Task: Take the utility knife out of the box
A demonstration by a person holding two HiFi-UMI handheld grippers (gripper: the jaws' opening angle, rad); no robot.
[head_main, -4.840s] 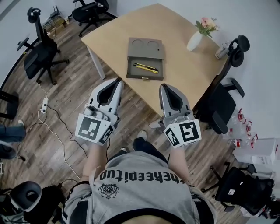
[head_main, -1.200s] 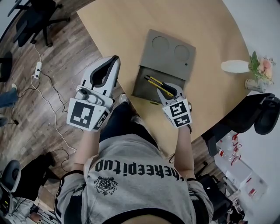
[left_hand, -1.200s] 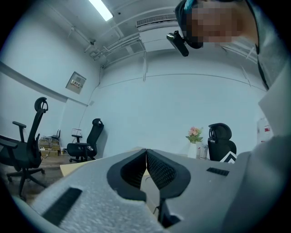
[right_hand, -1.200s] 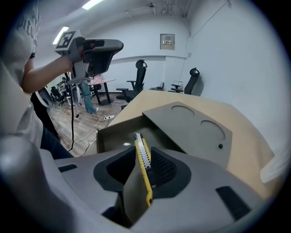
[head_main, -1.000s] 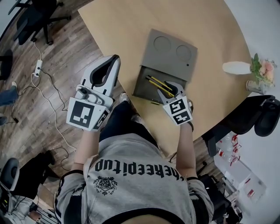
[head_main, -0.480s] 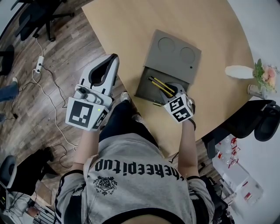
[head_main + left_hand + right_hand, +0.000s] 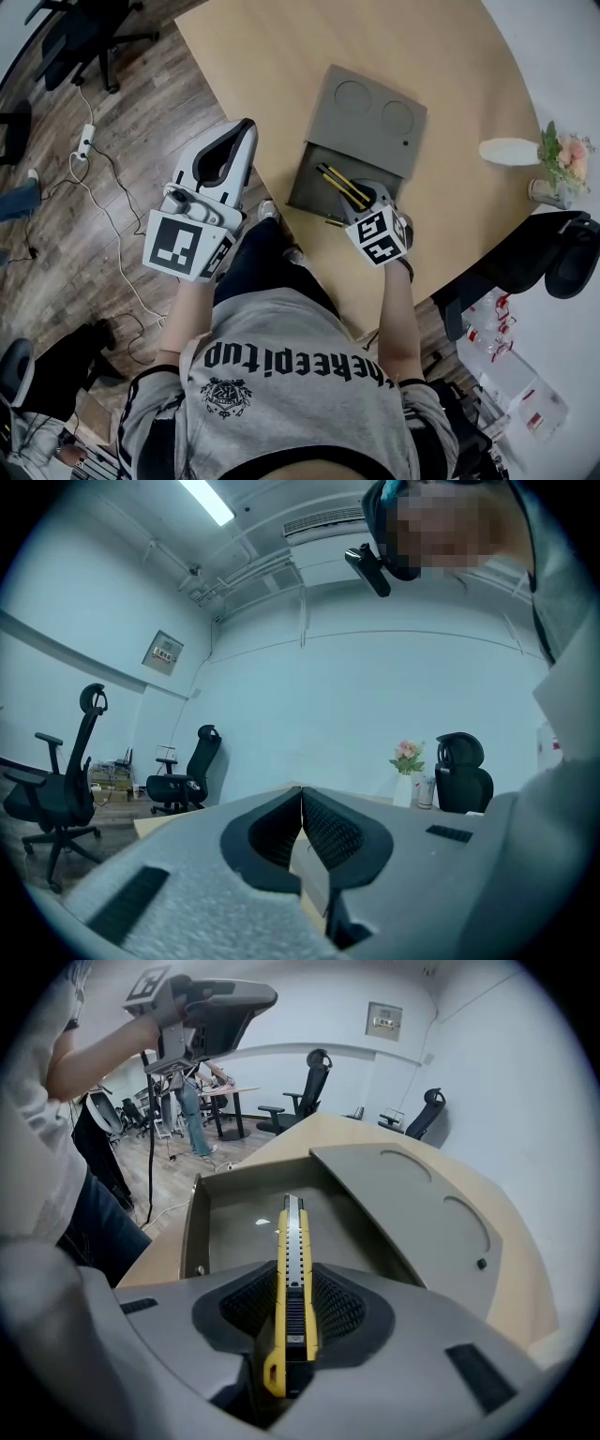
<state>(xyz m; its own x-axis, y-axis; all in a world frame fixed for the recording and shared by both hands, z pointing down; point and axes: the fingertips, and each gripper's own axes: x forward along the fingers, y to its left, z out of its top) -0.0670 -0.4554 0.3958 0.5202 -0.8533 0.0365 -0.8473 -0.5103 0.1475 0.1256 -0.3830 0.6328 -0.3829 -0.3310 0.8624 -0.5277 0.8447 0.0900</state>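
Note:
An open grey box (image 7: 309,183) lies on the wooden table (image 7: 281,56), its lid (image 7: 368,117) folded back. A yellow and black utility knife (image 7: 339,184) lies slanted in the tray. My right gripper (image 7: 364,195) points steeply down into the tray. In the right gripper view the utility knife (image 7: 291,1251) runs lengthwise between the pads (image 7: 330,1305), which press on both its sides; the jaws have just been closing on it. My left gripper (image 7: 246,131) hangs over the floor left of the table, jaws shut (image 7: 302,799) and empty.
A white vase (image 7: 511,150) with flowers (image 7: 562,155) stands at the table's right side, and a black office chair (image 7: 553,253) is beside that edge. A power strip and cable (image 7: 84,145) lie on the wooden floor at left. More chairs (image 7: 305,1091) stand beyond the table.
The right gripper's marker cube has rolled a little while the gripper stays over the knife in the tray. The left gripper has kept still.

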